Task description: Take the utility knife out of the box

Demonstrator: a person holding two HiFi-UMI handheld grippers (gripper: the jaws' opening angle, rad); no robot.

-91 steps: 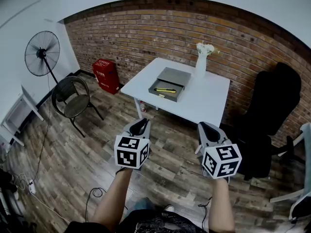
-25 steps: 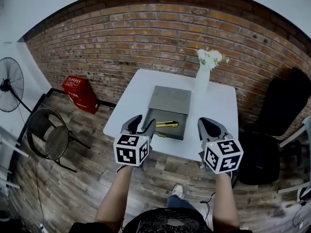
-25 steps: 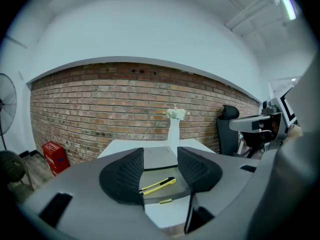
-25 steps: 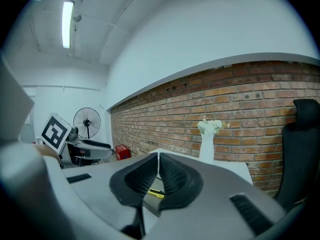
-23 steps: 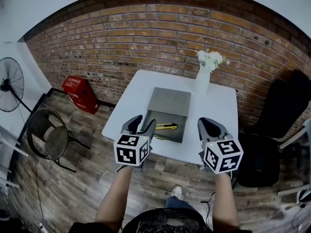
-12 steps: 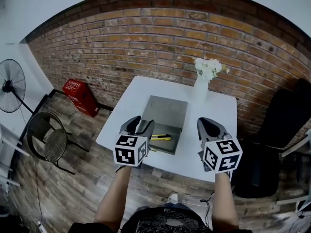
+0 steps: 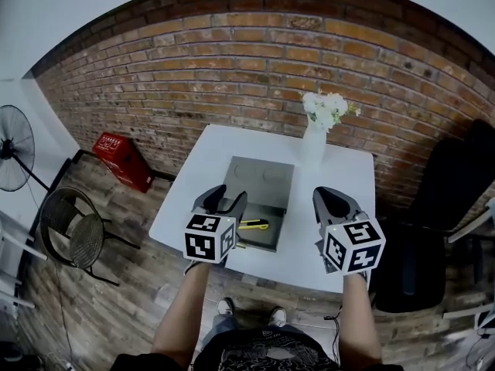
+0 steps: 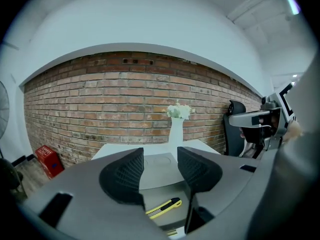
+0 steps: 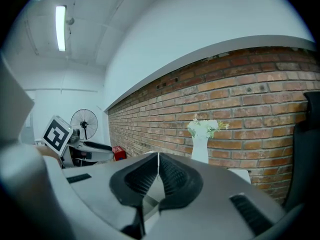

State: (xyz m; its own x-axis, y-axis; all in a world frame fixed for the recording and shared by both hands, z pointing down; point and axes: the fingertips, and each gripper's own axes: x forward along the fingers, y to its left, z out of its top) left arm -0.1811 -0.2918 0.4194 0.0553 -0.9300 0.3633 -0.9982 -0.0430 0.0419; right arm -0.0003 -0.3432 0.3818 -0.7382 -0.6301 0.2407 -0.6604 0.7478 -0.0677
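Note:
A yellow utility knife (image 7: 253,224) lies in the tray of an open grey box (image 7: 261,178) on a white table (image 7: 344,230). My left gripper (image 7: 223,199) hovers over the table's near edge, just left of the knife. It is open with nothing between its jaws. In the left gripper view the knife (image 8: 164,208) shows below the gap of the left gripper (image 8: 160,156), with the box (image 8: 160,176) behind it. My right gripper (image 7: 329,199) hangs over the table to the right of the box, shut and empty. In its own view the right gripper (image 9: 158,161) has its pads together.
A white vase with flowers (image 7: 315,130) stands behind the box, near the brick wall. A black office chair (image 7: 456,184) is right of the table. To the left are a red crate (image 7: 120,157), a round chair (image 7: 73,234) and a fan (image 7: 15,145).
The table and box have come closer and lower in the head view. Both grippers now reach over the table's near edge. Neither pair of jaws has changed.

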